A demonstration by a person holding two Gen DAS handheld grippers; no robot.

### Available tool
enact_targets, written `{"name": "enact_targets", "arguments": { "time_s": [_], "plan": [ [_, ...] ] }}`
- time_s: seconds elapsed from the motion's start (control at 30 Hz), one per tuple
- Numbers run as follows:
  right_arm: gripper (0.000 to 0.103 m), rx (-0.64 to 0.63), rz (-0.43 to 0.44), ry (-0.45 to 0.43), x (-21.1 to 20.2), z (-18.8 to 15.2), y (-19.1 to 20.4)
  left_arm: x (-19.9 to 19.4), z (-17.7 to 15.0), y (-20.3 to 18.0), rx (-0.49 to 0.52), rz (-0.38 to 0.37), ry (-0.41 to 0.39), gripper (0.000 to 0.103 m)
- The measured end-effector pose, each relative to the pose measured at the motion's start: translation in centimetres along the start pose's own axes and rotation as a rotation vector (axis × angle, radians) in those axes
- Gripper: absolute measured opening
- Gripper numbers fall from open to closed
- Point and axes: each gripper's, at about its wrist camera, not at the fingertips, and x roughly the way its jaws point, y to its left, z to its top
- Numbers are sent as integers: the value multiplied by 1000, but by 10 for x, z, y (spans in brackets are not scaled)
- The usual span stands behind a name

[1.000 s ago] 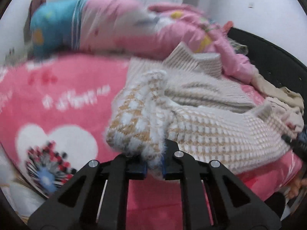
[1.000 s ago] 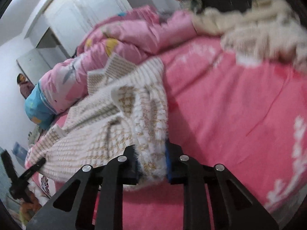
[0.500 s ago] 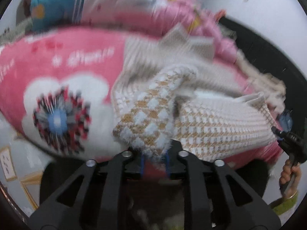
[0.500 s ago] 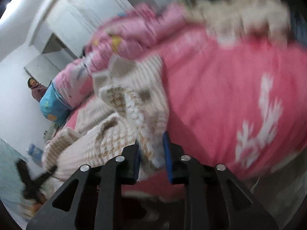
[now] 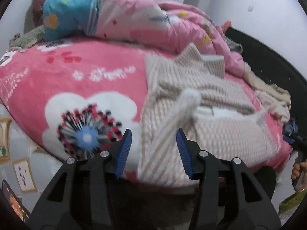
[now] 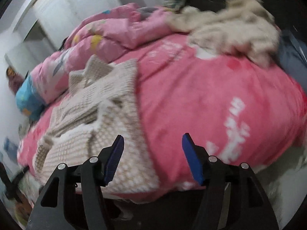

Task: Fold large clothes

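A beige and white knitted sweater (image 5: 201, 99) lies spread on the pink flowered blanket (image 5: 80, 80), collar toward the far side. My left gripper (image 5: 154, 134) hangs over the sweater's near left corner; its jaws are opening. A blurred fold of the knit falls between the blue pads (image 5: 124, 149), which do not press on it. In the right wrist view the sweater (image 6: 92, 115) lies left of centre. My right gripper (image 6: 153, 137) is over its near right edge, jaws opening, pads clear of the cloth. The right gripper (image 5: 294, 136), held in a hand, shows at the left view's right edge.
A bunched pink quilt (image 5: 153, 25) and a blue pillow (image 5: 69, 11) lie along the far side. A heap of cream clothes (image 6: 234, 26) sits at the far right by the dark headboard (image 5: 268, 61). The bed's near edge runs just under both grippers. A phone (image 5: 13, 203) lies low left.
Both grippers were shut on the sweater's near corners; both have let go and stand open. They drew back toward the bed's near edge, and the lifted knit is dropping onto the blanket.
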Motion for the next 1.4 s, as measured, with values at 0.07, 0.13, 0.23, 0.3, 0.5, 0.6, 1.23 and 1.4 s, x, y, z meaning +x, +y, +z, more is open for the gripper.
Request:
{"name": "enact_targets", "arguments": {
  "time_s": [0.07,0.13,0.23,0.3,0.5,0.6,1.23,1.4],
  "plan": [
    [62,-42,50,25,13,4,21,-1,9,5,-33,-19,-16,46],
    [62,-74,105,64,31,5,43,5,16,3,-35,-31,-17,46],
    [62,-121,158,121,51,3,72,11,19,-10,-6,-84,-23,46],
    [62,-159,182,144,60,-1,89,22,21,-29,63,-116,-15,46],
    [62,-180,175,174,81,-2,101,90,31,-47,211,78,47,46],
    [62,-141,175,176,87,1,93,111,46,-12,90,120,48,47],
    [62,-165,207,219,100,-10,104,109,-11,-66,32,-225,256,47],
    [62,-165,206,234,101,-11,105,111,-9,-65,22,-227,254,47]
  ]
}}
